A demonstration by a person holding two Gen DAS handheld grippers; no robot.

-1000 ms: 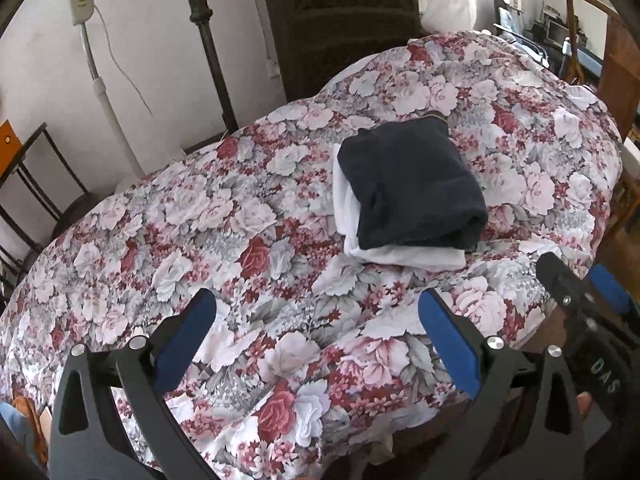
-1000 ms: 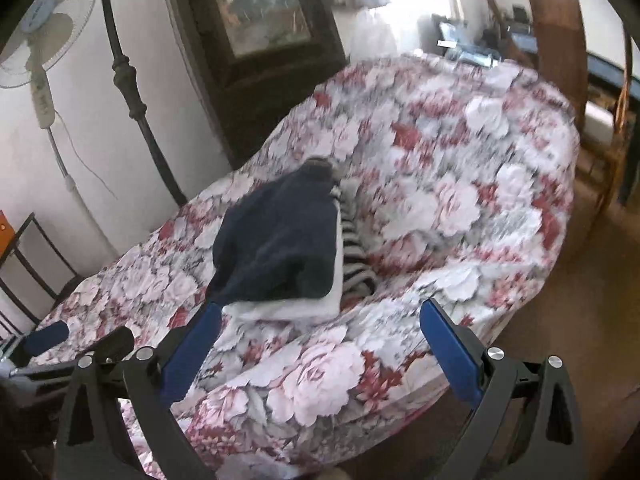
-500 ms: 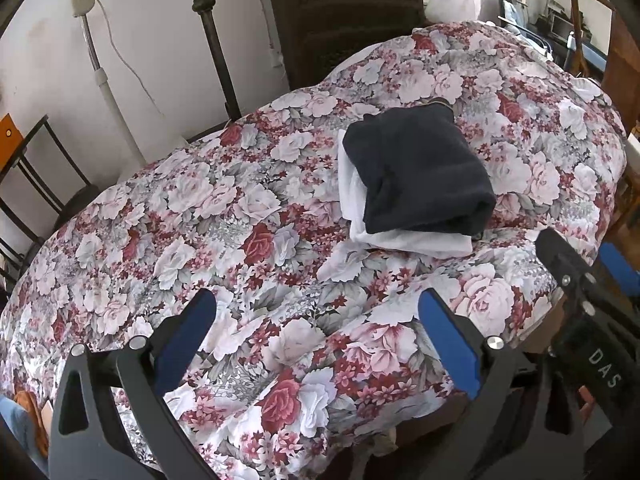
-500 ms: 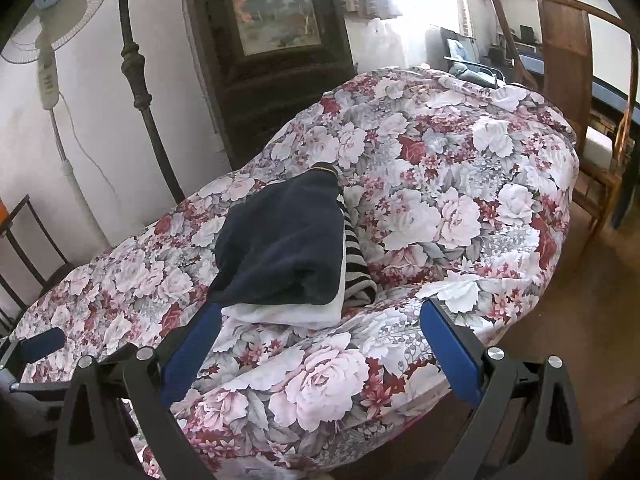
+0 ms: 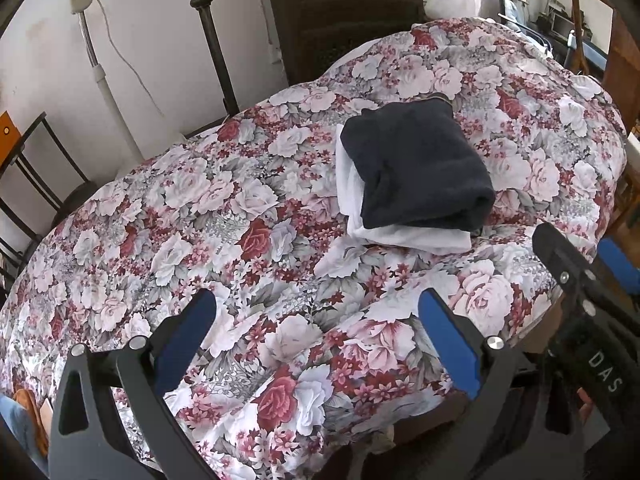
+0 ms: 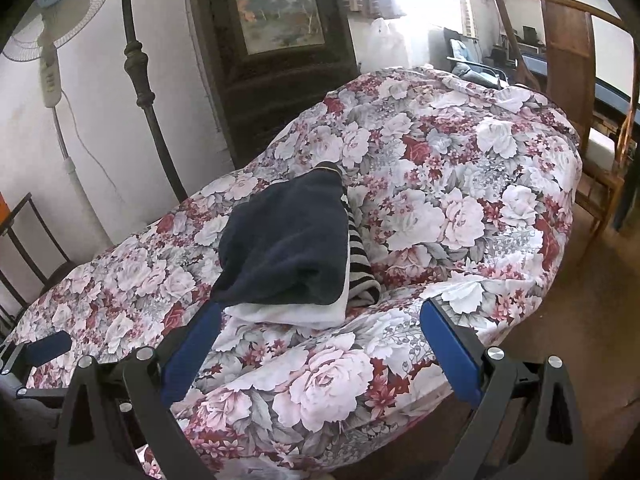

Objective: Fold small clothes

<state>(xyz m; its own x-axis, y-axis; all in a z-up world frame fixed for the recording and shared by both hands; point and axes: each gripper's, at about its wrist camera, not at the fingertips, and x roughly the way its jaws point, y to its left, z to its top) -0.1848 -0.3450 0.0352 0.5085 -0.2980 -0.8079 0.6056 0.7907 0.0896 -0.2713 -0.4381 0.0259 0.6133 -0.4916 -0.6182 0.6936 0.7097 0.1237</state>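
Note:
A folded dark navy garment (image 5: 416,172) lies on top of a folded white one (image 5: 400,236) on the floral bedspread (image 5: 200,220). In the right wrist view the navy garment (image 6: 288,248) and white one (image 6: 292,316) sit over a black-and-white striped piece (image 6: 360,268). My left gripper (image 5: 316,336) is open and empty, held back from the stack near the bed's front edge. My right gripper (image 6: 320,344) is open and empty, just in front of the stack. The right gripper also shows at the right edge of the left wrist view (image 5: 592,272).
A metal bedpost (image 6: 148,108) and a dark cabinet with a painting (image 6: 276,40) stand behind the bed. A standing fan (image 6: 52,40) is at the left by the wall. A wooden chair (image 6: 580,80) stands at the right. A dark metal rack (image 5: 28,184) stands left of the bed.
Both grippers have drawn back and risen a little, so the stack sits farther off and more of the bed shows. The stack has not moved. Both stay open.

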